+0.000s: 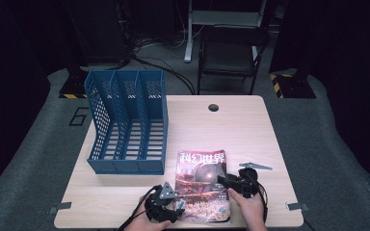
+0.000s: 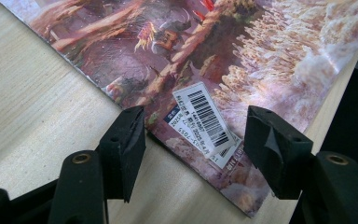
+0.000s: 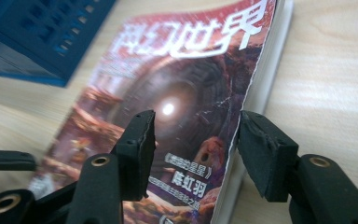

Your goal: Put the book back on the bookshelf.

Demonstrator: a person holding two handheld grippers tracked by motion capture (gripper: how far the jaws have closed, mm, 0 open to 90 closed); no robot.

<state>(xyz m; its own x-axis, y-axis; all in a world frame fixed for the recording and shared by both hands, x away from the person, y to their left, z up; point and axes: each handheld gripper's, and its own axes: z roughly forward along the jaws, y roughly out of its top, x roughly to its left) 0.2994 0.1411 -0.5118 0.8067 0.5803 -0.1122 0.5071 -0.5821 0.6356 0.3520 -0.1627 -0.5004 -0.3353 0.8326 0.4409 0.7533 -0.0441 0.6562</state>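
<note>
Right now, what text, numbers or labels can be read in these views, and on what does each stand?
"科幻世界": large white title across the top of the red-brown illustrated magazine on the pale wooden table.
"6": pale mark on the grey floor mat left of the table.
White barcode sticker on the magazine's near corner: digits too small to read.
Small white cover lines low on the magazine: too blurred to read surely.

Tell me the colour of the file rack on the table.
Blue, with perforated walls: the file rack shows best in the high view.

Between the left gripper's [image 2: 193,140] matt black jaws, the magazine's [image 2: 242,60] paper cover is showing glossy, perhaps slightly creased, lying on pale, smooth wood-grain table [image 2: 32,107].
</note>
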